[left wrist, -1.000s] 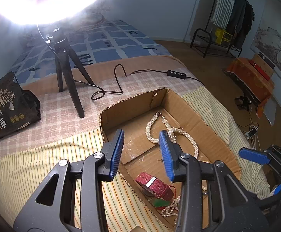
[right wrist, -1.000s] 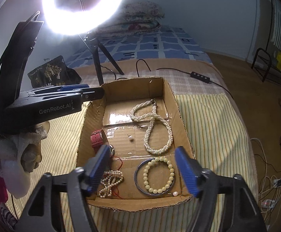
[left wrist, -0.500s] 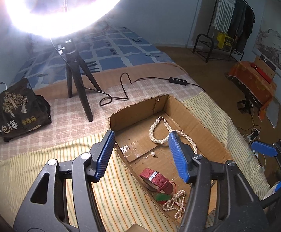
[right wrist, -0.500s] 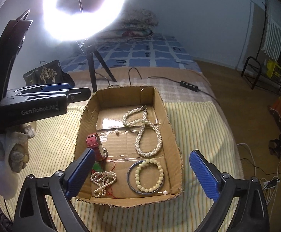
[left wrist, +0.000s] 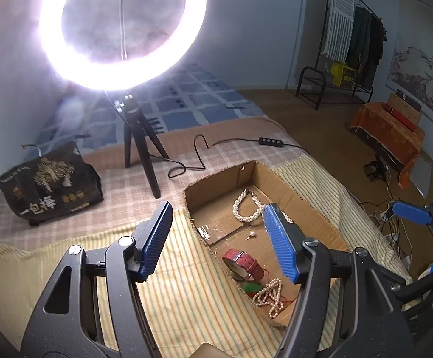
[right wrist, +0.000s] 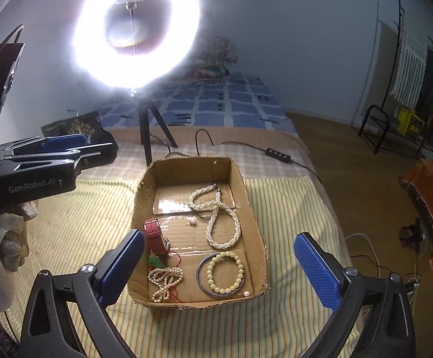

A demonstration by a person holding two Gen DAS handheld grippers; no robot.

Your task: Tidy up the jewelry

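A shallow cardboard box (right wrist: 253, 217) (left wrist: 305, 205) lies on the striped bed cover. In it are a long twisted pearl necklace (right wrist: 216, 217) (left wrist: 246, 208), a red watch (right wrist: 153, 235) (left wrist: 241, 264), a small pearl strand with red thread (right wrist: 164, 280) (left wrist: 268, 296), a cream bead bracelet (right wrist: 225, 273) inside a dark bangle (right wrist: 201, 277), and a loose pearl (right wrist: 192, 223) (left wrist: 251, 234). My left gripper (left wrist: 219, 238) hovers above the box's left rim, its jaws opening with nothing between them. My right gripper (right wrist: 216, 264) hangs wide open above the box's near end, holding nothing.
A lit ring light on a black tripod (left wrist: 139, 146) (right wrist: 147, 131) stands behind the box, its cable and switch (left wrist: 271, 142) trailing right. A black printed bag (left wrist: 49, 182) sits at the left. A clothes rack (left wrist: 344, 59) and orange-draped furniture (left wrist: 389, 131) stand on the wooden floor to the right.
Both grippers have risen and drawn back from the box, which now looks smaller. The left jaws have spread wider; the right jaws have opened from around the bracelet to full width.
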